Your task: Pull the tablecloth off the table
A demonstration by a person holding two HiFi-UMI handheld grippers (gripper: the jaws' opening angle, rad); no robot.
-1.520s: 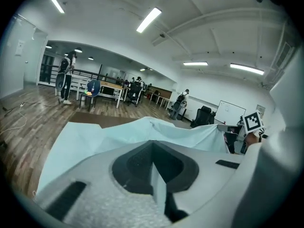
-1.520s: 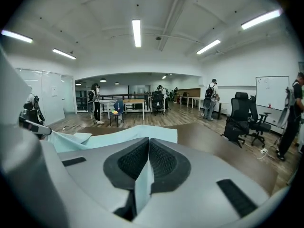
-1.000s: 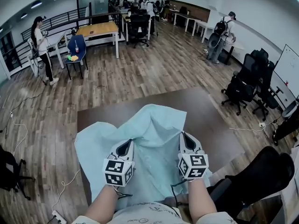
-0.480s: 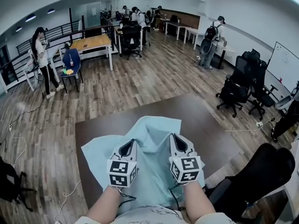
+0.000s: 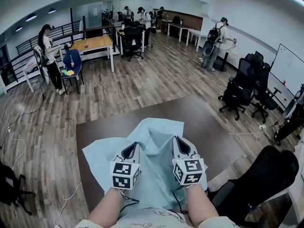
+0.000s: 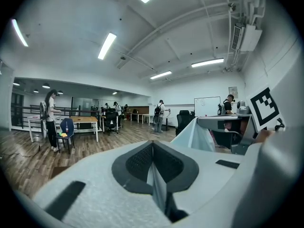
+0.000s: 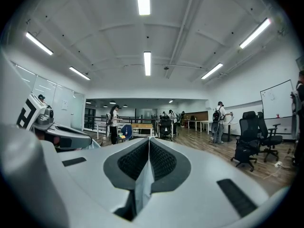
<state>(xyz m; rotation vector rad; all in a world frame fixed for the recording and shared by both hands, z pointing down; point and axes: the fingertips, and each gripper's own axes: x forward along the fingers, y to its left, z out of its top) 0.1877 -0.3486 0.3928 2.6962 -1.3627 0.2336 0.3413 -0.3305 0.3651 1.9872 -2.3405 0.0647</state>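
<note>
A pale teal tablecloth [image 5: 154,137] lies bunched on the near half of a dark brown table [image 5: 199,115]. My left gripper [image 5: 131,148] is shut on a fold of the tablecloth [image 6: 159,191], pinched between its black pads. My right gripper [image 5: 180,144] is shut on another fold of the tablecloth [image 7: 141,186]. Both grippers are raised side by side above the cloth, close to my body. The cloth's near edge hangs toward my lap. The far part of the table is bare.
A black office chair [image 5: 259,182] stands just right of me. More black chairs [image 5: 247,87] stand at the right by a whiteboard [image 5: 290,68]. People stand at the far desks [image 5: 95,44] and along the left railing. Cables [image 5: 19,141] lie on the wooden floor at left.
The cloth has been drawn toward me over the last second, baring more of the table's far side. Both grippers have kept their hold and barely moved in the last half second.
</note>
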